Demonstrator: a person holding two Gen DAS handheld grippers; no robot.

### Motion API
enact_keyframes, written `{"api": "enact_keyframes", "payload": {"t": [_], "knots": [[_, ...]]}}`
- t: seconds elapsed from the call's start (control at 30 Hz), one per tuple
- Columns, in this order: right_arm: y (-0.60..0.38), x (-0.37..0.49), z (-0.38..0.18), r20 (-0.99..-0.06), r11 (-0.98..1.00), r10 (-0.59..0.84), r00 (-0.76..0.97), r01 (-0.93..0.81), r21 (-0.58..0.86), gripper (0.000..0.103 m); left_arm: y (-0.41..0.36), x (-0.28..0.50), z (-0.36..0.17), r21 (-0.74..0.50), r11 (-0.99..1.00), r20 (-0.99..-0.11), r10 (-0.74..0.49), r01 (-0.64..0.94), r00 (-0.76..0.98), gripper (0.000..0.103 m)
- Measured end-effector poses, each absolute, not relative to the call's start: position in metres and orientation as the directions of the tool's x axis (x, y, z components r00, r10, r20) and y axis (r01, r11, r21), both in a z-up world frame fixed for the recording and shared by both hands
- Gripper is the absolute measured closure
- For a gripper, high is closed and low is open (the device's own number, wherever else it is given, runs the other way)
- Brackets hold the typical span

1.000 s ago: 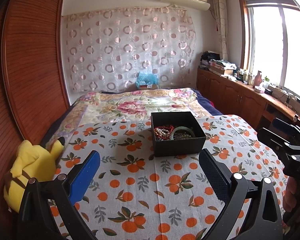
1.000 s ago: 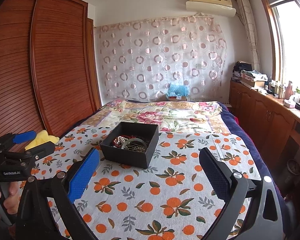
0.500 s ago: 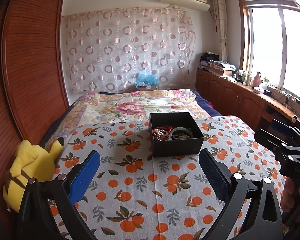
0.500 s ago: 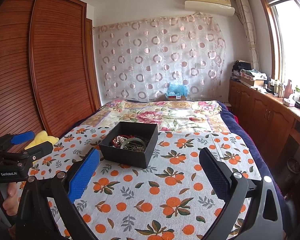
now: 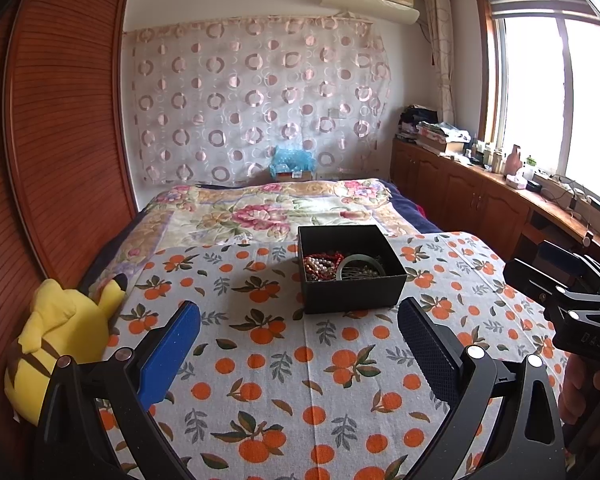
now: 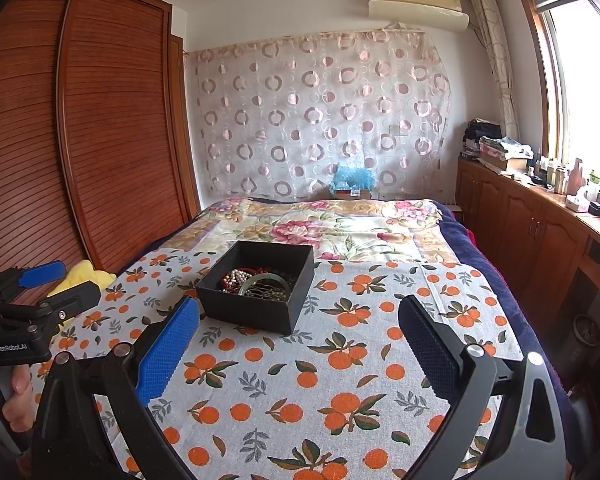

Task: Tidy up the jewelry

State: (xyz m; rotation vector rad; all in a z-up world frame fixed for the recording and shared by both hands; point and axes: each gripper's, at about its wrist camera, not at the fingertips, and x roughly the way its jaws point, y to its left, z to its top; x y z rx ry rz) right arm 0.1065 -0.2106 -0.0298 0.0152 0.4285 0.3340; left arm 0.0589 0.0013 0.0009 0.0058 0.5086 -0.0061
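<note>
A black open box [image 5: 352,298] [image 6: 256,314] rests on the orange-print cloth [image 5: 284,364] [image 6: 340,364] spread over a bed. Inside lie red and pearl beads [image 5: 322,265] [image 6: 238,278] and a pale green bangle [image 5: 360,266] [image 6: 266,280] with thin chains. My left gripper [image 5: 298,332] is open, low over the cloth, short of the box. My right gripper [image 6: 298,334] is open too, with the box just beyond its blue finger. Neither holds anything. In each view the other gripper shows at the edge, held by a hand.
A yellow plush toy [image 5: 60,340] [image 6: 86,276] lies at the bed's left edge beside a wooden wardrobe [image 5: 60,120]. A floral quilt [image 5: 268,212] covers the far half of the bed. Wooden cabinets [image 6: 532,232] with clutter line the right wall under the window.
Both views have shifted slightly; the box sits a little further left in each frame. Both grippers remain open and hold nothing.
</note>
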Motion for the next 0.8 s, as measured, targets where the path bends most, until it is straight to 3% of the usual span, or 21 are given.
{"api": "enact_keyframes", "payload": {"t": [0.8], "knots": [[-0.2117, 0.106, -0.0312, -0.403, 0.945, 0.322, 0.857, -0.313, 0.09, 0.003, -0.0022, 0.059, 0.0018, 0.003, 1.0, -0.48, -0.006, 0.008, 0.877, 0.008]]}}
